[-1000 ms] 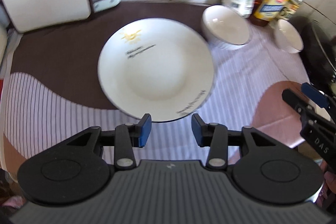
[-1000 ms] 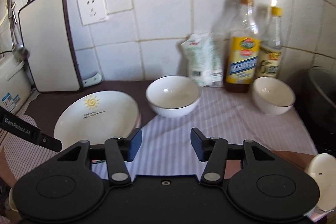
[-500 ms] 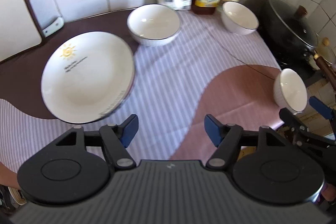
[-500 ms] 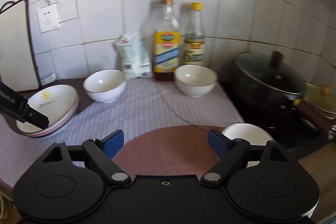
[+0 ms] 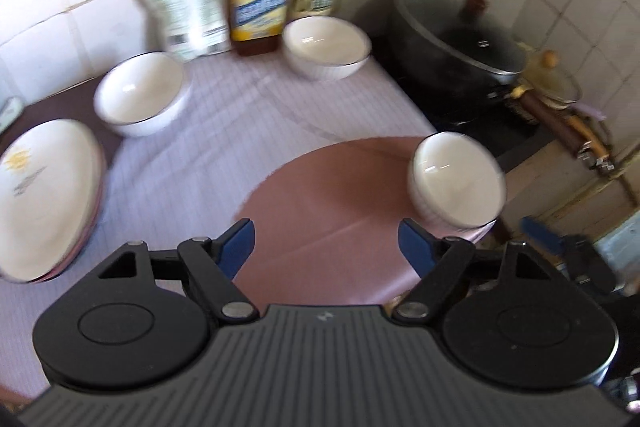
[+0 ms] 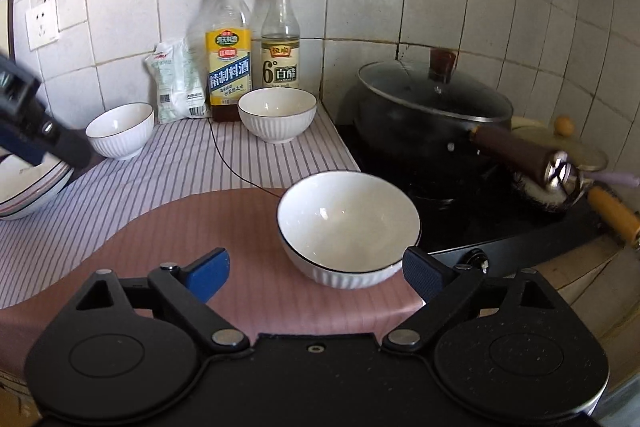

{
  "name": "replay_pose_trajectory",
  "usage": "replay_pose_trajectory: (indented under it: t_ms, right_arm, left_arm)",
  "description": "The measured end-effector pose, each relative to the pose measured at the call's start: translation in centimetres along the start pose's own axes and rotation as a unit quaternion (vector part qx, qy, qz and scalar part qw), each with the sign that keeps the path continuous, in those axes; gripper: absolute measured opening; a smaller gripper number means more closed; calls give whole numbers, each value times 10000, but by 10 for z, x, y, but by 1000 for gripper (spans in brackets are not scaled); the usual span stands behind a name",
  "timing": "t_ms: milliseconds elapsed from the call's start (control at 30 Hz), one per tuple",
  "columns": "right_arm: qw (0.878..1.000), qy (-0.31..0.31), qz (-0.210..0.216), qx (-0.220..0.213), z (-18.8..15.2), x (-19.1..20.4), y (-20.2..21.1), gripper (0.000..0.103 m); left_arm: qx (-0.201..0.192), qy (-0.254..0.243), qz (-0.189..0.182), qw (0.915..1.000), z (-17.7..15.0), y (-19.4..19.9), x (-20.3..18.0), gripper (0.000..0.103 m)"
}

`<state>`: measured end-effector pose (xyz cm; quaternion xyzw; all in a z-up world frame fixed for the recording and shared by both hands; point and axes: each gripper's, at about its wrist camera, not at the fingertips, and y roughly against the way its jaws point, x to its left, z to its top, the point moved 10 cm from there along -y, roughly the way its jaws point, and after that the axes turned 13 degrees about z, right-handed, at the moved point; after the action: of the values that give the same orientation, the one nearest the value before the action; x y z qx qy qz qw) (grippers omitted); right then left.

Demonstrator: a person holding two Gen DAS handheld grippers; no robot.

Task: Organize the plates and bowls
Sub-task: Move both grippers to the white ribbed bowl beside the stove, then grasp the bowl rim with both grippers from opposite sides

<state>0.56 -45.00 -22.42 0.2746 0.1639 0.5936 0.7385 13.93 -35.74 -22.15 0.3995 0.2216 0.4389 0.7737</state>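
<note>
On counter, near right, pink mat: bowl [image 6: 348, 227] seen just ahead of right claw [image 6: 316, 273], claw released, nothing held | left claw [image 5: 326, 247] released, nothing held | far: two bowls [image 6: 120, 129] [image 6: 277, 113] by bottles [image 6: 229, 47] | far left: stacked plates [image 5: 44, 191] on striped cloth [image 6: 180, 163]

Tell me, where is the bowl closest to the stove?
In the right wrist view, that bowl sits on the pink mat, just ahead of the open right gripper, beside the black stove on its right.
</note>
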Motion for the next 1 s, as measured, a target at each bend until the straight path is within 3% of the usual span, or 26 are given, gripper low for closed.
replay_pose_trajectory:
  t_ms: [133, 333, 767, 800, 867, 900, 933, 1000]
  right_arm:
    - [9999, -113, 61, 64, -12, -12, -17, 96]
    - [9998, 35, 31, 170, -26, -23, -46, 96]
    - [9999, -61, 92, -30, -32, -38, -76, 96]
    - [9999, -50, 92, -51, -31, -38, -77, 96]
    - [9999, -33, 101, -97, -29, -39, -80, 96]
    - [9999, -27, 103, -116, -28, -40, -82, 96]
    - [9998, -22, 112, -142, -27, -40, -83, 96]
    - [9997, -12, 130, -199, -26, -39, -84, 96]
  left_arm:
    - [-45, -195, -222, 9996, 2, -18, -32, 78]
    - [340, -119, -541, 9979, -2, -62, -66, 78]
    - [667, -105, -775, 9947, 1, -121, -97, 73]
    - [662, -99, -759, 9949, 1, -124, -98, 71]
    - [661, -108, -731, 9951, 2, -127, -99, 57]
    - [699, -122, -751, 9946, 1, -128, -100, 36]
    - [755, -116, -875, 9932, 1, -129, -102, 26]
    - [825, -6, -1032, 9912, 2, -129, -103, 21]
